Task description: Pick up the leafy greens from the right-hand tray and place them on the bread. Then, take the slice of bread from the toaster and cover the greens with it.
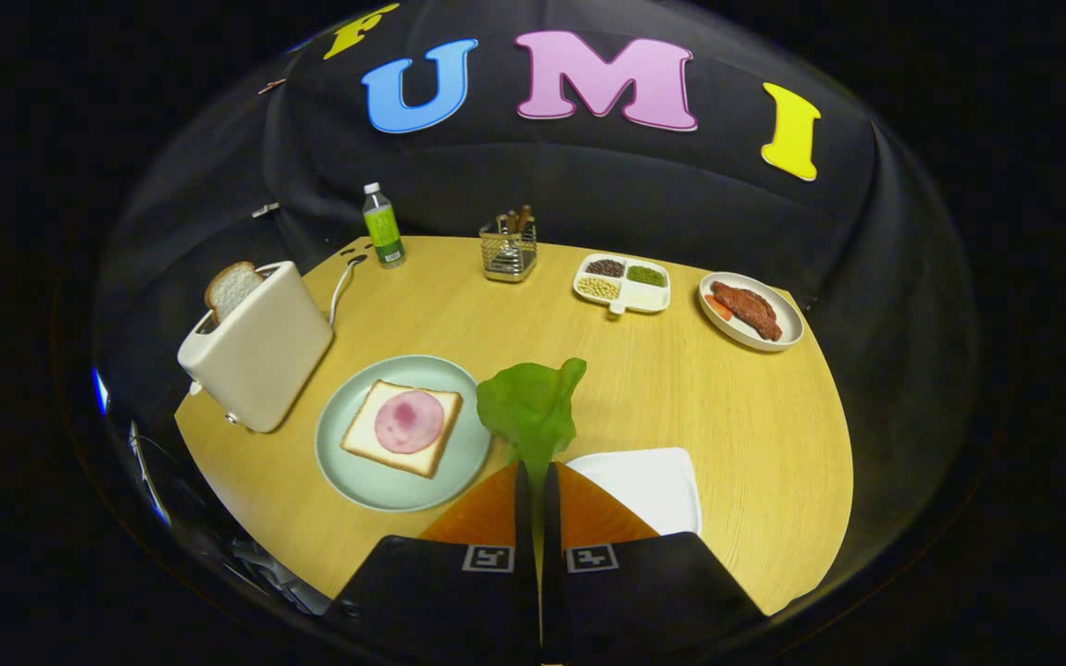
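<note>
While the soft green lettuce leaf (pixel 533 407) hangs pinched by its stem between the two orange fingers of the hand-held gripper (pixel 536 474), the first half of the task looks roughly midway. The fingers are drawn almost together, with only a thin slit between them, and the stem runs down that slit, so both appear to press on it. The leaf is lifted clear of the flat white square tray (pixel 653 486), which lies on the round wooden counter (pixel 737 416) just ahead of the right finger and now looks bare. The leaf's broad part stands just beyond the fingertips, beside the right rim of the pale green round plate (pixel 348 472).

On that plate lies a square slice of white bread (pixel 368 442) topped with a round pink slice of ham (pixel 409 422). No greens rest on it yet, so the placing is not done; the leaf would need to travel a little leftward and be let go over the ham.

Further left, the cream-coloured toaster (pixel 260 356) holds a second slice of bread (pixel 232 287), standing upright out of its slot and untouched. Taking that slice and covering the greens is the whole second half, judged as left to do.
</note>
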Tool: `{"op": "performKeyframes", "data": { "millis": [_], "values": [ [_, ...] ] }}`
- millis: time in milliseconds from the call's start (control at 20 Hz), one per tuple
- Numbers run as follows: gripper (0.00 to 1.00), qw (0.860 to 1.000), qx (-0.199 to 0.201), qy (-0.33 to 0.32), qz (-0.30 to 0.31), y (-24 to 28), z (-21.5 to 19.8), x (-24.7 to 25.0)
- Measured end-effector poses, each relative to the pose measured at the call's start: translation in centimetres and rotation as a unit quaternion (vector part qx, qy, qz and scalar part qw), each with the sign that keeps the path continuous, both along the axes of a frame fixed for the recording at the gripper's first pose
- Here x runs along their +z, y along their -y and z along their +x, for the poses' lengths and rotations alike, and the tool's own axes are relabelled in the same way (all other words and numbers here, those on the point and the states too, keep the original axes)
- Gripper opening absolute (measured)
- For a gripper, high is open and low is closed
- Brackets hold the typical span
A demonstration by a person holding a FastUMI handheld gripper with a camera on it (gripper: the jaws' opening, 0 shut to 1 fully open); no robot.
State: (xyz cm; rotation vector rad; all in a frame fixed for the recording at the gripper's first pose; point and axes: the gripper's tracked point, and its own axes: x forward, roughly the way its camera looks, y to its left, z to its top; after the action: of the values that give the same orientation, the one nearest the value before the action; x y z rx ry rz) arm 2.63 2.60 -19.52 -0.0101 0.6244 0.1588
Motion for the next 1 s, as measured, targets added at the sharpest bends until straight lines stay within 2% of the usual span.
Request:
{"op": "performKeyframes", "data": {
  "millis": [250,600,1000],
  "values": [
    [0.06,0.999,0.031,0.014,0.004,-5.4,0.8,1.5],
    [0.06,0.997,0.073,0.0,0.0,-12.3,3.2,0.0],
    [0.07,0.997,0.066,-0.03,-0.004,-15.4,5.7,-2.7]
  ]
}}
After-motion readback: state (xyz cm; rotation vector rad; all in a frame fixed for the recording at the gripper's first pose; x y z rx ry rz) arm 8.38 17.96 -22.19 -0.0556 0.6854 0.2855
